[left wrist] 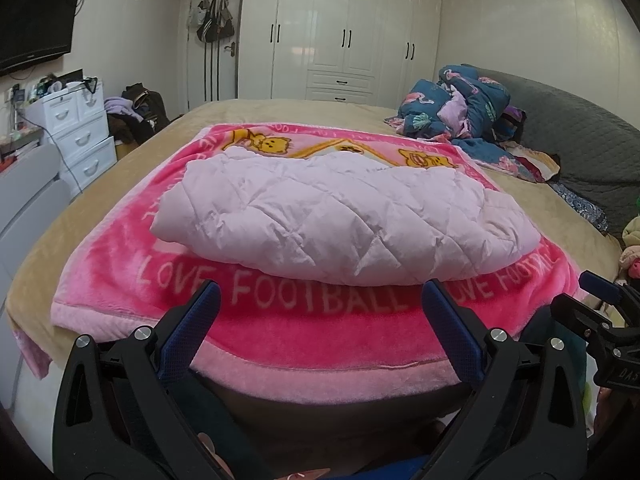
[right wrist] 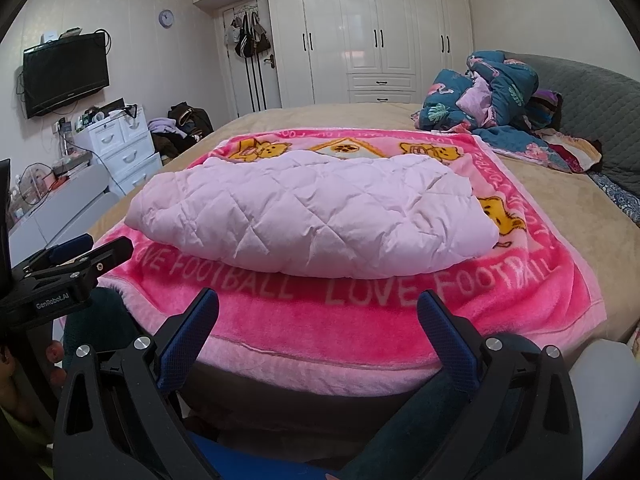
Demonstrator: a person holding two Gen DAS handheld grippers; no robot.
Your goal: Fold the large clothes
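Note:
A pale pink quilted garment (left wrist: 340,216) lies folded into a thick bundle on a bright pink "LOVE FOOTBALL" blanket (left wrist: 280,332) spread on the bed. It also shows in the right wrist view (right wrist: 316,220), on the blanket (right wrist: 360,332). My left gripper (left wrist: 320,300) is open and empty, held just short of the bundle's near edge, above the blanket's front border. My right gripper (right wrist: 318,302) is open and empty, likewise in front of the bundle. Each gripper shows at the other view's edge: the right one (left wrist: 600,296), the left one (right wrist: 84,252).
The bed (left wrist: 180,128) has a tan cover. A crumpled blue floral quilt (left wrist: 460,108) lies at the far right by the grey headboard (left wrist: 580,132). White drawers (left wrist: 80,136) and clothes piles stand left. White wardrobes (left wrist: 340,32) line the back wall.

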